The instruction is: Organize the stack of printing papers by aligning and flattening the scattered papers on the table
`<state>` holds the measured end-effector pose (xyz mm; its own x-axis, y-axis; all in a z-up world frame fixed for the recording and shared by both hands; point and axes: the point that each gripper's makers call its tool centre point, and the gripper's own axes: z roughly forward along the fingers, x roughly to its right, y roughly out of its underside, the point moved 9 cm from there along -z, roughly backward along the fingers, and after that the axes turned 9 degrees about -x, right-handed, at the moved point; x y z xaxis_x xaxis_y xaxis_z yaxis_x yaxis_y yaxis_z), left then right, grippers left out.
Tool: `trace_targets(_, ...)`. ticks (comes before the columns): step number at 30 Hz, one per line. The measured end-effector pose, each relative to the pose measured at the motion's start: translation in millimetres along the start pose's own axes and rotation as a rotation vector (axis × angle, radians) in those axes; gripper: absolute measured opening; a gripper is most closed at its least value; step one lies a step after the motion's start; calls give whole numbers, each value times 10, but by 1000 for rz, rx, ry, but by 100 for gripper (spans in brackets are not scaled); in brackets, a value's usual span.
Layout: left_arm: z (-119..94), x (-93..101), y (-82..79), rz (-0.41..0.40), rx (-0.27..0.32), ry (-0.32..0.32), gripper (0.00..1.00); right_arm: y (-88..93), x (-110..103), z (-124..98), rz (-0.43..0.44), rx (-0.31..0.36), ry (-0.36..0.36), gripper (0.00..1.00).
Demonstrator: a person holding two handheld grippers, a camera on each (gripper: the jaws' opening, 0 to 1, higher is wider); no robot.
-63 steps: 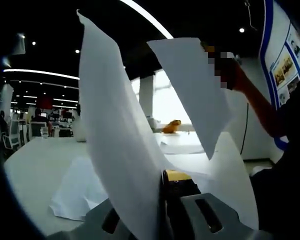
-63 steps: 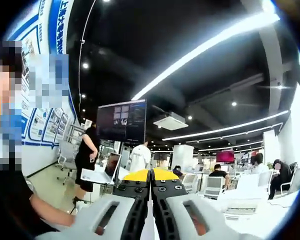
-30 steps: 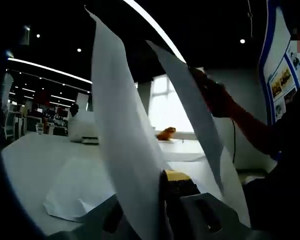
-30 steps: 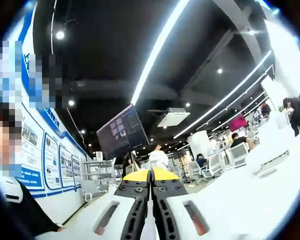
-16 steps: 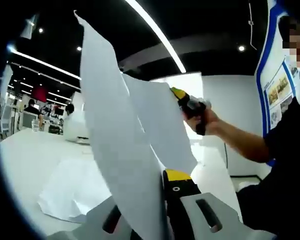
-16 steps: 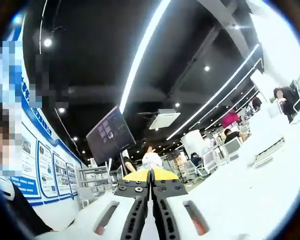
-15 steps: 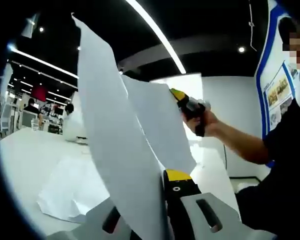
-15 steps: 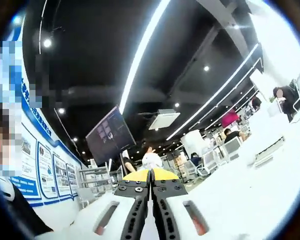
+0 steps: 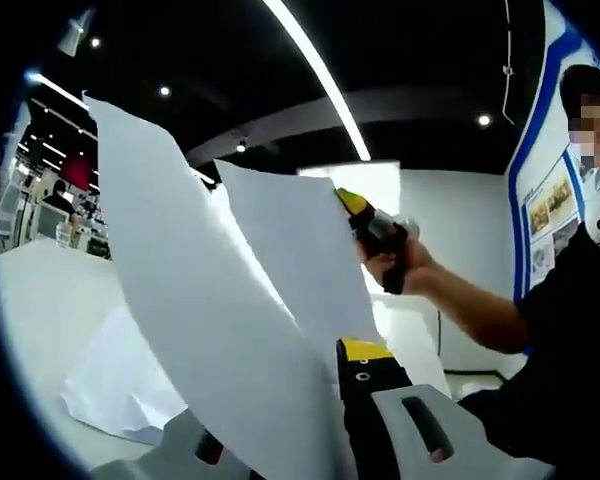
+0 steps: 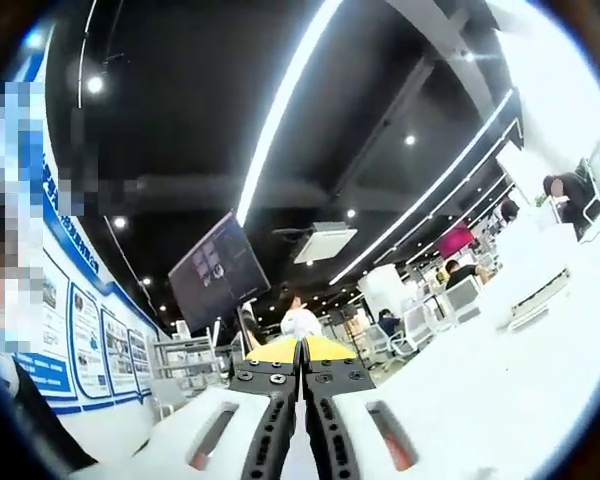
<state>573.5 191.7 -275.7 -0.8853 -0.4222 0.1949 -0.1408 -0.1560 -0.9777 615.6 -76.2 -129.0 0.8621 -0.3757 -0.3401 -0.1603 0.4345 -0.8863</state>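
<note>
Gripping a large paper sheet (image 9: 210, 330) between clenched jaws, the left gripper (image 9: 330, 440) is holding it upright. The right gripper (image 10: 302, 375), also clenched, is pinching a second sheet (image 9: 290, 260), now leaning nearer than before. More papers (image 9: 110, 385) are lying on the table (image 9: 40, 300).

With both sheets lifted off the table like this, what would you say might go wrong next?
The left gripper pinches its sheet at one edge, so the bowed paper could crease or slip. The right gripper holds a second sheet close against it; they may catch or misalign. The rumpled papers on the table could be folded when these land.
</note>
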Motion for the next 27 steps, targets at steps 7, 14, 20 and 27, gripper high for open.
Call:
trace_targets(7,-15,3,-14,-14,20,16,20,110,-49,78,31,12,7,0)
trace_targets(14,-20,4,-16,-6,18,17,22,188,-168,165,41,15,-6,0)
trace_targets(20,-22,13,-20,-5,16,24,24,238,-247,197,47,16,-13,0)
trace_targets(27,-32,13,-28,-11,19,25,26,275,-279,251,62,16,-27,0)
